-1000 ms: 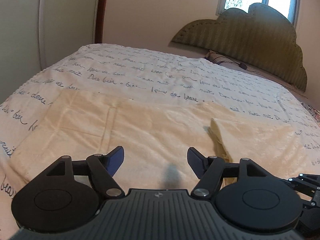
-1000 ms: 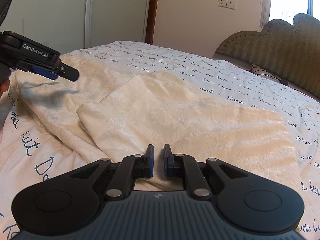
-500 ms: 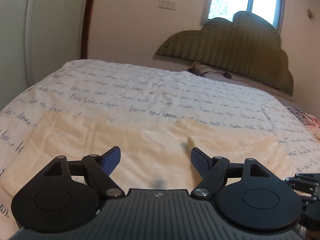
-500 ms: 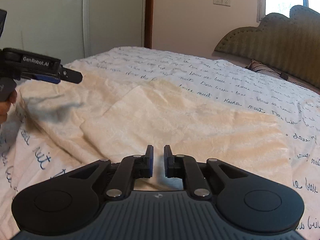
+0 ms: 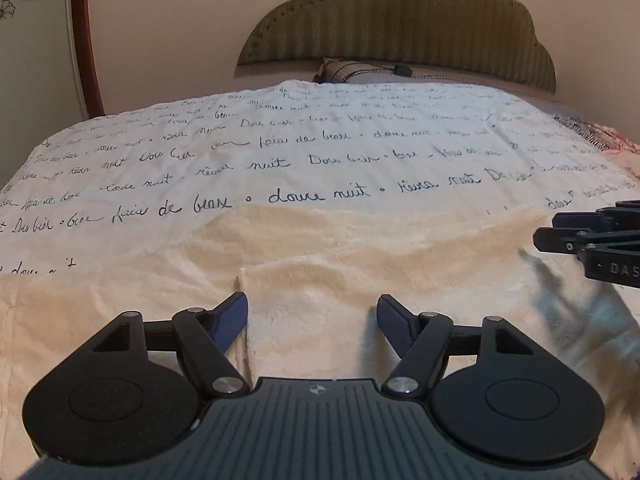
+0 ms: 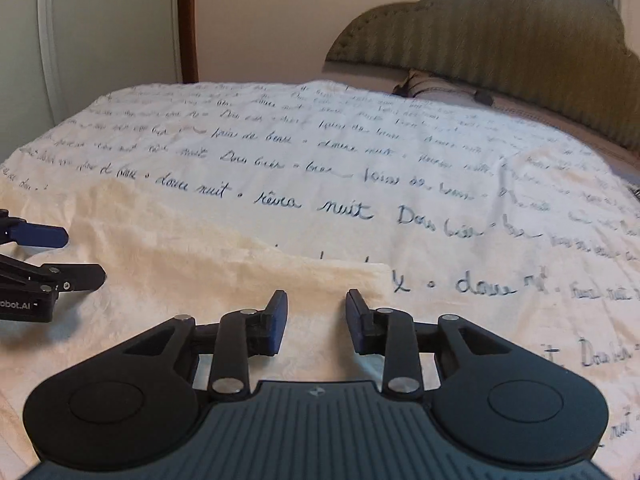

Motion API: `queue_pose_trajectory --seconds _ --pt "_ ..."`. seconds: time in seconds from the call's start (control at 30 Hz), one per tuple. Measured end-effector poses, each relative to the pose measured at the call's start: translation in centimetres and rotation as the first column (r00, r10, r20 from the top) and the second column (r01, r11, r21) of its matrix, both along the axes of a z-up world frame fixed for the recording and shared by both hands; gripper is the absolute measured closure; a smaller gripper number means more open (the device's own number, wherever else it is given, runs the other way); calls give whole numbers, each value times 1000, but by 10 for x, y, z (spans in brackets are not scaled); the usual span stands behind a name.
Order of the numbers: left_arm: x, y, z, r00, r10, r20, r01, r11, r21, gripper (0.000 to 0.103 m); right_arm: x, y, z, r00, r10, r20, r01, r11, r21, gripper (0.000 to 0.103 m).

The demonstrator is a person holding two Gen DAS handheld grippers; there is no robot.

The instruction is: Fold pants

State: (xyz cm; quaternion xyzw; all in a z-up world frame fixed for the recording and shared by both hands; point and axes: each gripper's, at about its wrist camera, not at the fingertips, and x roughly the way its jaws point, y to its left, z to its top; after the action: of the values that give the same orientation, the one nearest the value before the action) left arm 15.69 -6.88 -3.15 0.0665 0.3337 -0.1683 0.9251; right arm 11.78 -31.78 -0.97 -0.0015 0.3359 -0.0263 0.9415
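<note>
**Q:** Pants (image 5: 360, 256) — where do they lie, and what holds them?

**A:** Cream pants lie flat on the quilt (image 5: 320, 152), across its near part, their far edge running along a line of script. Nothing holds them. The left gripper (image 5: 312, 320) hovers over the cloth with fingers spread wide and empty; a seam or fold line runs just under its left finger. The right gripper (image 6: 316, 320) stands part open, also empty, just short of the pants' far right corner (image 6: 380, 272).

**Q:** What could go wrong from here?

**A:** Three risks, as judged. First, a pinch taken at the corner may catch the quilt beneath along with the pants, since the two fabrics lie in contact and are close in colour; lifting would then drag the quilt. Second, the cloth looks thick and soft, so a shallow grip on one layer may let the lower layer slide and leave the fold skewed. Third, the grippers work near each other; the right one shows at the right margin of the left view, and a crossing move could bring them into contact.

**Q:** And the room to move?

**A:** Beyond the pants' far edge the quilt lies open up to the pillow (image 5: 352, 72) and headboard (image 5: 400, 24). Right of the corner the quilt is likewise bare. Whether the pants' near edge hangs off the bed cannot be told.
</note>
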Motion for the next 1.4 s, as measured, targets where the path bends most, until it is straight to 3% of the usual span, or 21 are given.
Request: queue_pose_trajectory --seconds 0.13,0.23,0.27,0.37,0.43,0.5,0.53,0.63,0.77,0.9,1.03,1.17,1.23,1.33,1.4 --pt "-17 15 4 1000 -11 11 11 1000 -18 23 -51 5 10 998 44 42 -46 998 44 71" --pt "-22 21 0 1000 9 23 -9 1000 24 22 -75 19 -12 995 87 -42 -89 995 -39 72" --pt "-25 27 3 999 25 26 -26 1000 11 22 -80 21 -18 996 75 -41 -78 995 -67 71" --pt "-39 50 12 997 63 37 -61 997 -56 19 -94 26 -7 999 -18 27 19 1000 -23 69" --pt "-50 67 17 993 101 56 -96 992 -79 12 -101 39 2 997 26 75 -26 1000 -8 68" --pt "-60 83 19 986 148 74 -143 987 -70 10 -93 54 -4 994 102 30 -101 995 -11 63" --pt "-66 94 21 981 172 87 -167 984 -61 10 -87 62 -14 992 120 -27 -122 991 -50 63" --pt "-83 128 26 956 265 128 -262 964 -35 8 -89 79 -10 996 88 -14 -89 988 -130 62" --pt "-96 172 33 901 405 155 -408 913 -14 5 -94 117 20 969 227 102 -218 972 -92 62" --pt "-108 207 42 849 502 163 -511 860 15 3 -83 185 25 899 423 114 -400 899 -178 62" --pt "-124 240 47 810 567 152 -573 820 -6 1 -76 250 11 815 575 71 -540 798 -269 61" --pt "-133 260 48 769 624 134 -630 777 -1 2 -79 297 -1 740 670 55 -614 707 -352 50" --pt "-134 270 48 772 627 107 -628 778 -26 2 -79 309 -6 721 692 41 -627 677 -385 50" --pt "-137 290 47 800 600 11 -591 791 -157 2 -80 321 -20 714 700 2 -615 628 -476 50" --pt "-136 304 46 802 593 -68 -589 767 -253 2 -80 327 -29 725 689 -14 -582 602 -547 49"
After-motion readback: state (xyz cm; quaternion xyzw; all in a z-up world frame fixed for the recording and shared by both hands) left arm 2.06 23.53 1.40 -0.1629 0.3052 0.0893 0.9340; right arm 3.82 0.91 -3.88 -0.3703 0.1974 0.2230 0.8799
